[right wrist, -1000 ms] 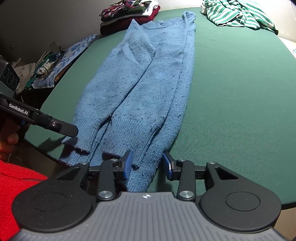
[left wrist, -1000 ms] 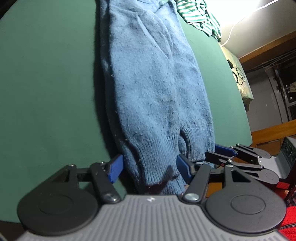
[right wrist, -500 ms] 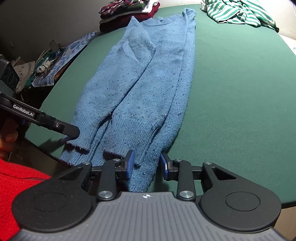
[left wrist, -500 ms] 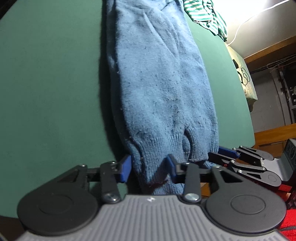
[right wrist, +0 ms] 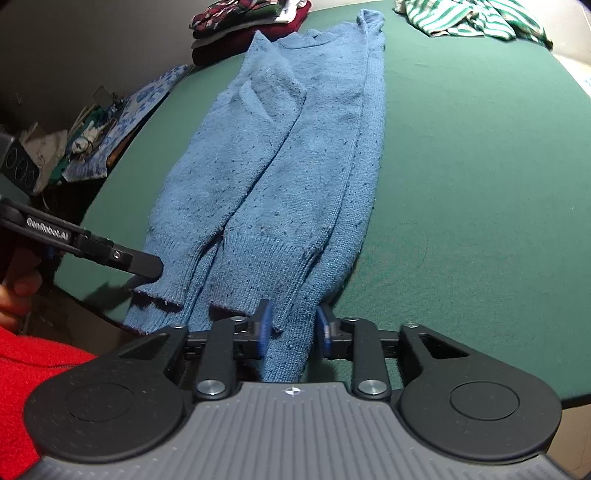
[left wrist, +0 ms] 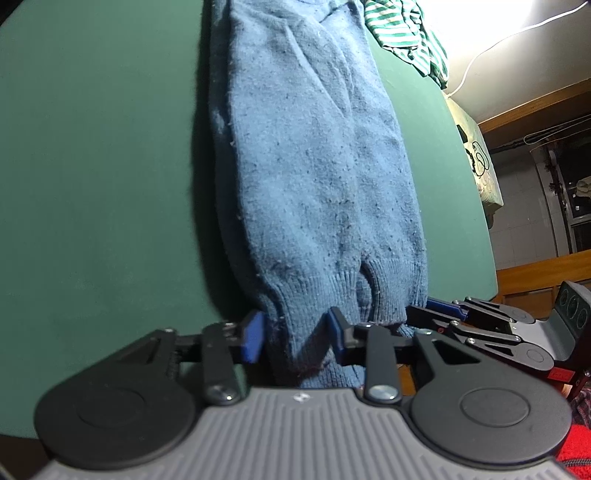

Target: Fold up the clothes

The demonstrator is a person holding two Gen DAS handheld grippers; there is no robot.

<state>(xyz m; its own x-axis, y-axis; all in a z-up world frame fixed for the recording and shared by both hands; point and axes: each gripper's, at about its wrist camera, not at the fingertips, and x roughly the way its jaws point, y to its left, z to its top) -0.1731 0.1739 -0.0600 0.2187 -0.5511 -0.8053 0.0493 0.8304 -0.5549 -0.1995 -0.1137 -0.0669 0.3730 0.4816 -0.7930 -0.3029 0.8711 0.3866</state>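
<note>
- The worktop (right wrist: 461,155) wore a flat, dark green felt-like cover, and its near edge curved past both grippers; the room behind lay dim, with one bright lamp glare and a thin white cable (left wrist: 491,44) on the wall in the left wrist view.
- Off the worktop's left edge sat a cluttered heap with a blue-and-white patterned cloth (right wrist: 144,107).
- At the far left corner lay a stack of folded clothes (right wrist: 243,26), dark red under a plaid piece.
- The blue sweater (right wrist: 295,155), a speckled knit with ribbed cuffs and hem, stretched lengthwise from the far edge to the near edge, sleeves folded in over the body, its hem hanging slightly over.
- The left gripper (left wrist: 295,336) was closing its blue-padded jaws around the hem's left part, knit bunched between them.
- The right gripper (right wrist: 291,328) was likewise closing on the hem's right part.
- A crumpled green-and-white striped garment (right wrist: 476,18) lay at the far right corner.
</note>
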